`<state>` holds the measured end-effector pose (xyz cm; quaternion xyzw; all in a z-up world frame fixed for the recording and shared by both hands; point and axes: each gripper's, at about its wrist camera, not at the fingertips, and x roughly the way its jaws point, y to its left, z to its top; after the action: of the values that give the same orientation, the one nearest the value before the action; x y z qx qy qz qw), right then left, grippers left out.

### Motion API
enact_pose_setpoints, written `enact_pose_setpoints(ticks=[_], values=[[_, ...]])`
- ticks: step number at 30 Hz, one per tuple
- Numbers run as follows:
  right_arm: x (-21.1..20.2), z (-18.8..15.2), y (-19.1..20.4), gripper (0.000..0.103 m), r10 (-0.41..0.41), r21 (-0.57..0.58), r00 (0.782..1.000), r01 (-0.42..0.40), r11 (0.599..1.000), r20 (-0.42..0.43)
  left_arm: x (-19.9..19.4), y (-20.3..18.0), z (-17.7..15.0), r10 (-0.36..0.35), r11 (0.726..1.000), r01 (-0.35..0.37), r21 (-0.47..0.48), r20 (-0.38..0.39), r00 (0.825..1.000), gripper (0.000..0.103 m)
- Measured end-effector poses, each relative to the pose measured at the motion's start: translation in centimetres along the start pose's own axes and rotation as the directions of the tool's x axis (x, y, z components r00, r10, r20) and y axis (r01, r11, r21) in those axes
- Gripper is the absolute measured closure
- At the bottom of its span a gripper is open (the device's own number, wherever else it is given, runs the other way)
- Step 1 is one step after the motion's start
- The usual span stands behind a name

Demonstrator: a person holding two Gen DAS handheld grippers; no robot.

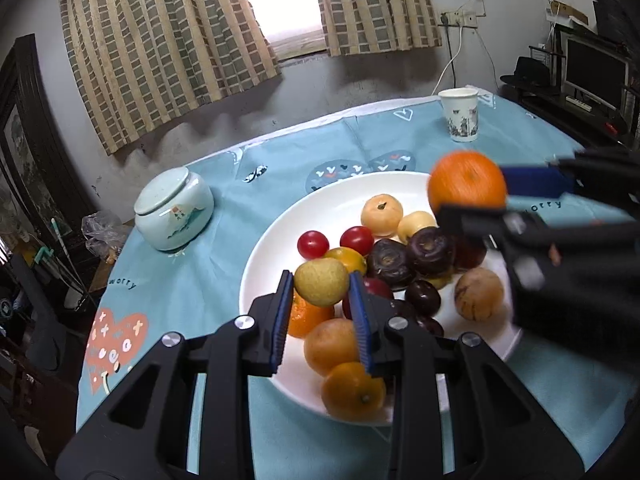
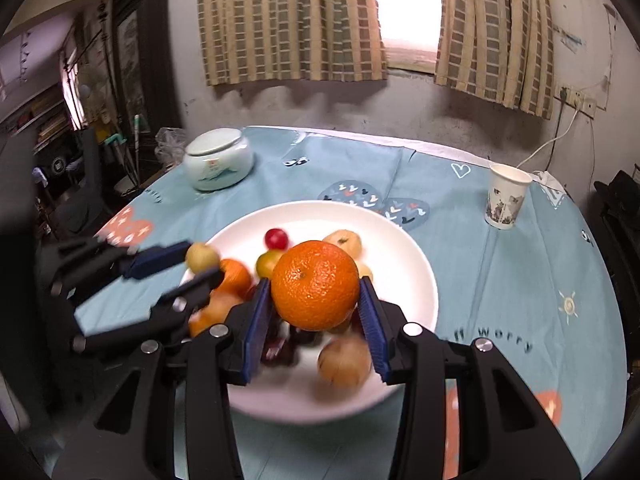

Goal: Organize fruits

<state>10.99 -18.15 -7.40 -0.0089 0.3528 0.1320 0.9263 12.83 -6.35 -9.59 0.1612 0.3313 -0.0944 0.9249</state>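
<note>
A white plate on the blue tablecloth holds several fruits: cherry tomatoes, dark plums, oranges and pale round fruits. My left gripper is shut on a small yellow-green pear, held just above the plate's left side. My right gripper is shut on a large orange, held above the plate. The right gripper also shows in the left wrist view, at the plate's right edge with the orange.
A pale green lidded jar stands left of the plate. A paper cup stands at the table's far right. The table's edge drops to clutter and furniture on the left. A curtained window wall lies behind.
</note>
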Motion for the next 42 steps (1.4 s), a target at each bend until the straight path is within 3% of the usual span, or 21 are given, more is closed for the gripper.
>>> enact_pose_setpoints(ticks=[5, 7, 8, 9, 10, 18, 25, 28, 30, 33, 36, 38, 39, 42], values=[[3.4, 1.5, -1.1, 0.059, 0.008, 0.055, 0.997, -0.004, 0.998, -0.074, 1.6, -0.4, -0.3, -0.020, 1.000, 0.020, 0.013, -0.030, 0.999, 0.072], [4.6, 1.6, -1.1, 0.057, -0.028, 0.053, 0.993, 0.034, 0.998, -0.116, 1.9, -0.6, -0.5, -0.018, 1.000, 0.019, 0.019, -0.031, 0.999, 0.061], [4.9, 1.6, -1.1, 0.047, -0.032, 0.055, 0.992, 0.039, 0.998, -0.119, 1.9, -0.7, -0.5, -0.020, 1.000, 0.020, 0.020, -0.026, 0.999, 0.050], [5.1, 1.7, -1.2, 0.030, -0.021, 0.063, 0.993, 0.028, 0.998, -0.118, 1.9, -0.7, -0.5, -0.018, 1.000, 0.019, 0.023, -0.022, 1.000, 0.045], [4.9, 1.6, -1.3, 0.028, -0.015, 0.076, 0.994, 0.023, 0.997, -0.107, 1.9, -0.8, -0.5, -0.018, 1.000, 0.019, 0.025, -0.020, 1.000, 0.045], [2.8, 2.6, -1.1, 0.028, -0.023, 0.054, 0.998, 0.025, 0.998, -0.051, 1.3, -0.1, -0.4, -0.028, 0.999, 0.027, -0.019, -0.021, 0.999, 0.040], [-1.9, 3.2, -0.8, 0.028, -0.026, 0.051, 1.000, 0.025, 0.998, 0.006, -2.5, -0.1, -0.3, -0.014, 0.999, 0.015, -0.034, 0.030, 0.999, 0.034], [-4.3, 3.3, -0.4, 0.028, -0.026, 0.052, 0.999, 0.024, 0.998, 0.033, -5.3, -0.2, -0.2, -0.006, 0.999, 0.010, -0.045, 0.071, 0.997, 0.026], [-6.6, 3.1, -0.2, 0.028, -0.028, 0.054, 0.997, 0.024, 0.998, 0.068, -7.5, -0.2, -0.4, 0.008, 0.998, -0.002, -0.055, 0.117, 0.993, 0.014], [-10.0, 1.7, -0.3, 0.023, -0.018, 0.083, 0.992, 0.008, 0.997, 0.122, -11.2, -0.1, -1.4, 0.012, 0.998, 0.002, -0.070, 0.196, 0.980, 0.003], [-12.7, -1.9, -0.8, 0.009, -0.045, 0.105, 0.982, 0.025, 0.994, 0.185, -13.9, -0.1, -2.7, 0.020, 0.995, 0.005, -0.100, 0.254, 0.967, 0.002], [-13.6, -4.8, -0.7, 0.006, -0.115, 0.100, 0.966, 0.094, 0.991, 0.230, -14.7, -0.9, -3.4, 0.037, 0.997, -0.019, -0.072, 0.263, 0.964, 0.002], [-14.0, -6.5, -1.1, 0.005, -0.112, 0.124, 0.961, 0.083, 0.989, 0.254, -14.9, -1.1, -3.7, 0.032, 0.997, -0.012, -0.076, 0.267, 0.963, 0.002], [-13.9, -9.4, -1.8, 0.005, -0.131, 0.159, 0.966, 0.097, 0.982, 0.222, -15.8, -1.0, -4.3, 0.019, 0.995, 0.008, -0.102, 0.270, 0.963, 0.002]])
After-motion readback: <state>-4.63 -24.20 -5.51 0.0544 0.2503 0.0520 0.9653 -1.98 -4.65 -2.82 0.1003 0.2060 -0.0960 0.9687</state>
